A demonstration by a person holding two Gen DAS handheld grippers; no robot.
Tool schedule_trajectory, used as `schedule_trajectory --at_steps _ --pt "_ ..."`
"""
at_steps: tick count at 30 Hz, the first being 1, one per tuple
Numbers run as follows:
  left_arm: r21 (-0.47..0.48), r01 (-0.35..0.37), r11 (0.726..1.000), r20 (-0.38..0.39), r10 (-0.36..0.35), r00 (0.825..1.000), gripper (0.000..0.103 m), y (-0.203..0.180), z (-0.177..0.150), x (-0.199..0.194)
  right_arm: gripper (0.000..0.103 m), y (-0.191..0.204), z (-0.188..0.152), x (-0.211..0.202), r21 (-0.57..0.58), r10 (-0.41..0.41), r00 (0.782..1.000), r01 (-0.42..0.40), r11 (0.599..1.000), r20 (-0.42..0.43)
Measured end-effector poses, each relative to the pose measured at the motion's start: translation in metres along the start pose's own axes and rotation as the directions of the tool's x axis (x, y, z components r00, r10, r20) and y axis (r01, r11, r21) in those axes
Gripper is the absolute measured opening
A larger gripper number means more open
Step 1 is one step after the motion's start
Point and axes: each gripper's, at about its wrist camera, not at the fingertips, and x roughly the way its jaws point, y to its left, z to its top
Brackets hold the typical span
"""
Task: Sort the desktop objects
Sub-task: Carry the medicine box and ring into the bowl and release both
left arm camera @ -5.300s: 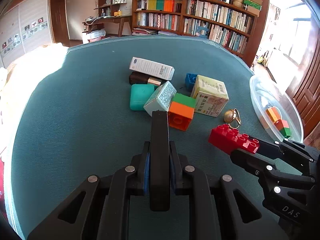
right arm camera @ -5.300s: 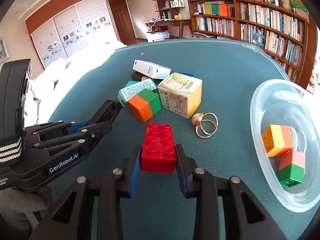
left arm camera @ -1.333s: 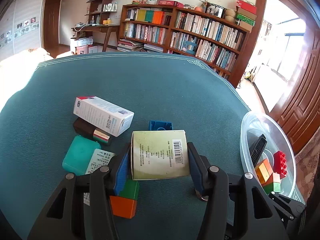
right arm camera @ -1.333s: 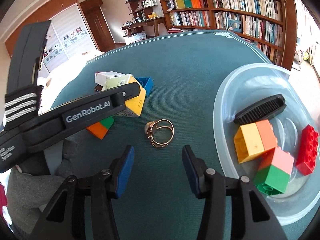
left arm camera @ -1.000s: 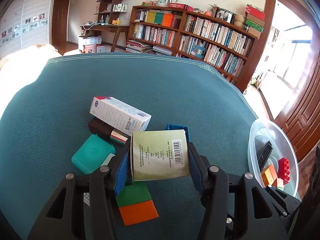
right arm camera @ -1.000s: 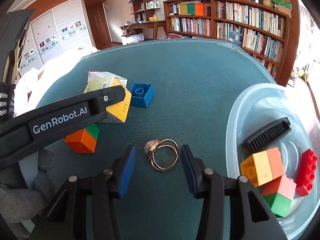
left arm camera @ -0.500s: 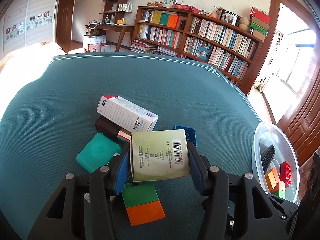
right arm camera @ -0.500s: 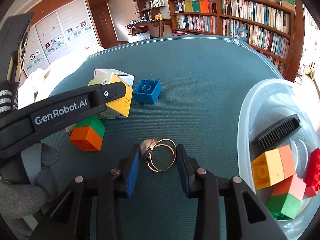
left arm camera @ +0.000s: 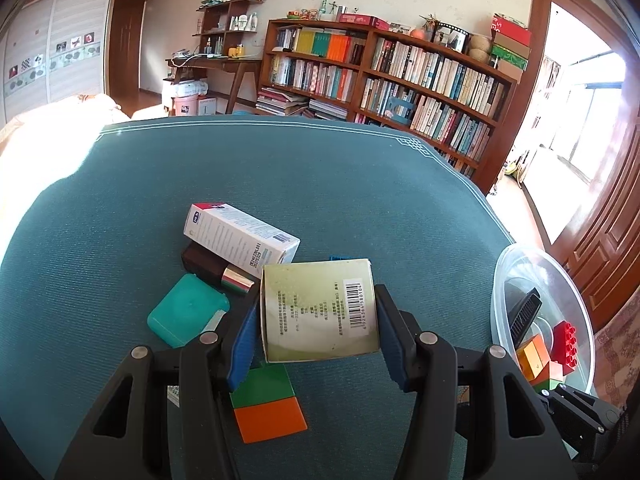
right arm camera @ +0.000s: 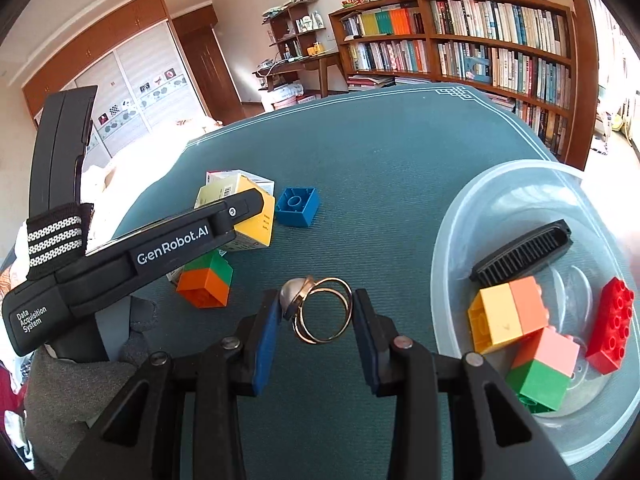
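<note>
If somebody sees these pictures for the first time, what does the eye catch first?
Probably the gold ring, gripped in the right tool beside the clear bowl of bright bricks. Next, the pale box clamped in the left tool, above a green-orange brick.

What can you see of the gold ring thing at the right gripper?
The gold ring piece looks like thin polished metal: two overlapping hoops joined to a rounded, silvery dome at the upper left. It sits between the blue pads of the right gripper, whose jaws have just been closing: dome against the left pad, hoops against the right. Whether it is clear of the teal tablecloth is unclear.
</note>
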Motion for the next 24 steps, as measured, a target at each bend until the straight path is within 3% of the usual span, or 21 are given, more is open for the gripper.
schedule_trajectory --at_steps 14,24 --pt "0.094 0.086 0.992 -0.019 -0.084 0.996 0.057 -0.060 0.001 -0.006 0.040 -0.047 -0.001 -0.052 0.090 -0.097 0.990 0.088 0.992 0.104" --pt "0.186 0.211 0.960 -0.063 -0.203 0.977 0.057 -0.122 -0.006 -0.011 0.040 -0.098 -0.008 -0.090 0.182 -0.205 0.967 0.177 0.967 0.148"
